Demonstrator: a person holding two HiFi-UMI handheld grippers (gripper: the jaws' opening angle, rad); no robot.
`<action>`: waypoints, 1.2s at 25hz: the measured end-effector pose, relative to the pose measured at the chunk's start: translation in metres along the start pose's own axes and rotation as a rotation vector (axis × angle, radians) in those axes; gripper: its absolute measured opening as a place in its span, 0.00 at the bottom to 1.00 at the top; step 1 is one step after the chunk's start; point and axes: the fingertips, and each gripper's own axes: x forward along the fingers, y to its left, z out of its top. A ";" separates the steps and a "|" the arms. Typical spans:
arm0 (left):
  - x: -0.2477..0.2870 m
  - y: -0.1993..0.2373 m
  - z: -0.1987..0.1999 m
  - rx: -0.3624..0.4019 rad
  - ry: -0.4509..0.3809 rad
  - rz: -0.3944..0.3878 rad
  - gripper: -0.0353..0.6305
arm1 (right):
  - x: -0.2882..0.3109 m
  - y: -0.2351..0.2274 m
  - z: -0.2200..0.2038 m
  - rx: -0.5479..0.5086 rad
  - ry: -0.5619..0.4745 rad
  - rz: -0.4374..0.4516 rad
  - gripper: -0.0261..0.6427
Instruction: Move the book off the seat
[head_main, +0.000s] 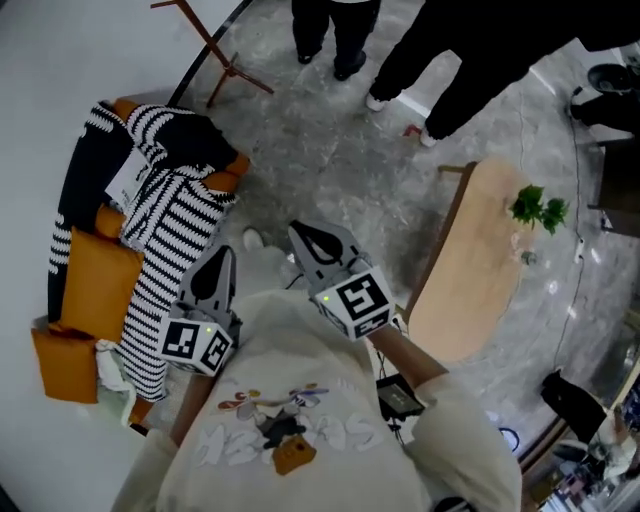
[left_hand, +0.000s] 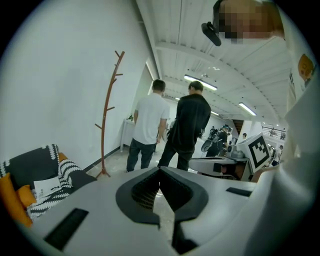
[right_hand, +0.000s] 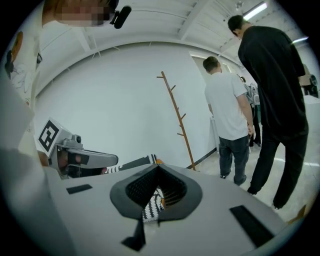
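The book lies on the orange seat, partly between the folds of a striped blanket. The left gripper and the right gripper are both held close to the person's chest, well apart from the book. Each gripper has its jaws closed together, with nothing between them. Two people stand near a coat stand.
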 end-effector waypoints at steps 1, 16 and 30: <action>-0.003 0.006 0.000 -0.005 -0.005 0.011 0.06 | 0.008 0.003 0.001 -0.008 0.007 0.015 0.05; -0.044 0.190 -0.005 -0.139 -0.047 0.159 0.06 | 0.172 0.112 -0.001 -0.147 0.059 0.263 0.05; -0.070 0.340 -0.062 -0.333 -0.048 0.220 0.06 | 0.308 0.228 -0.065 -0.435 0.351 0.500 0.05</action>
